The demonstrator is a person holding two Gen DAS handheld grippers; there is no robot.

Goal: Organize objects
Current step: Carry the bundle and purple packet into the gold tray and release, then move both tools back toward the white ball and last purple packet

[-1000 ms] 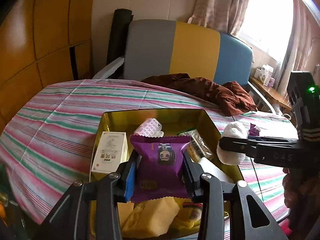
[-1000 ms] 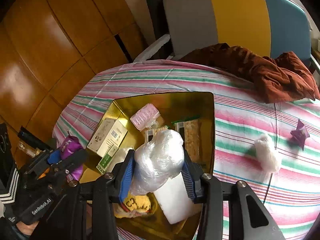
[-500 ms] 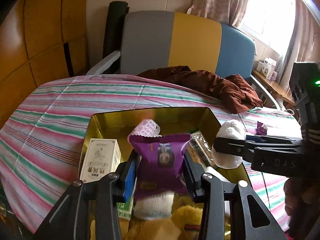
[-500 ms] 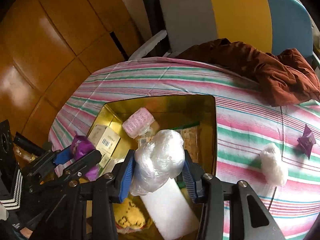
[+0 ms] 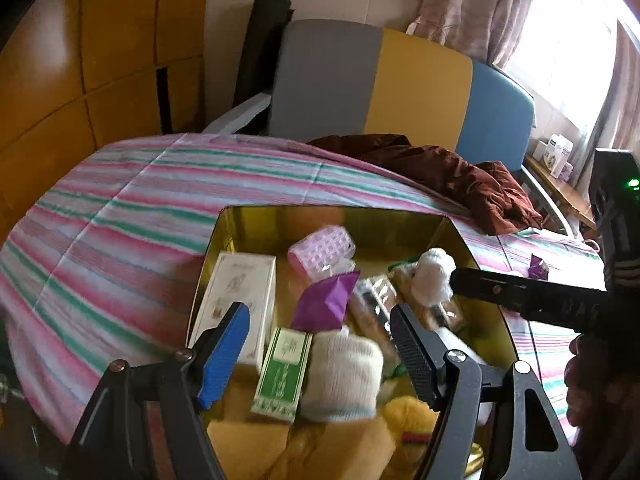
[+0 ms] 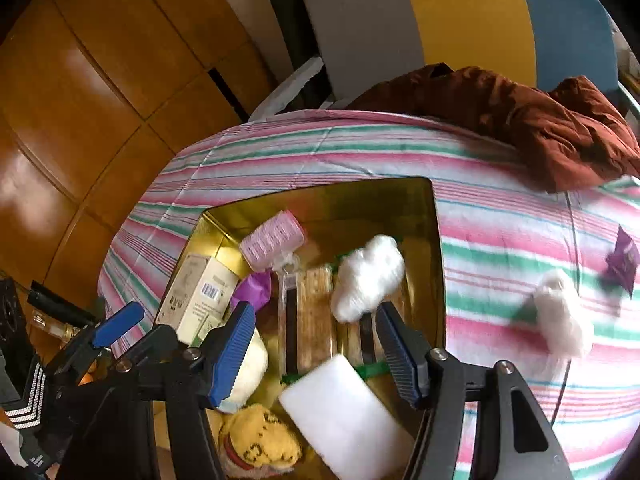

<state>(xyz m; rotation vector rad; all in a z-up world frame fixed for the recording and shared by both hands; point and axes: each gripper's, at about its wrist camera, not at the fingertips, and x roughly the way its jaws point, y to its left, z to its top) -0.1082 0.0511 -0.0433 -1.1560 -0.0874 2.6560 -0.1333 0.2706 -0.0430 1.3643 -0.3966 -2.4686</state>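
both grippers hang over the gold tin on the striped cloth, and both stand with jaws spread wide, gripping nothing. between the fingers of the left gripper the purple snack packet lies loose in the tin, above a white sock roll. ahead of the right gripper the white plastic wad sits (blurred) over the cracker packs, clear of either pad. a second white wad lies on the cloth outside.

The purple snack packet lay tilted inside the gold tin, ahead of the open left gripper. The white plastic wad sat just beyond the open right gripper.
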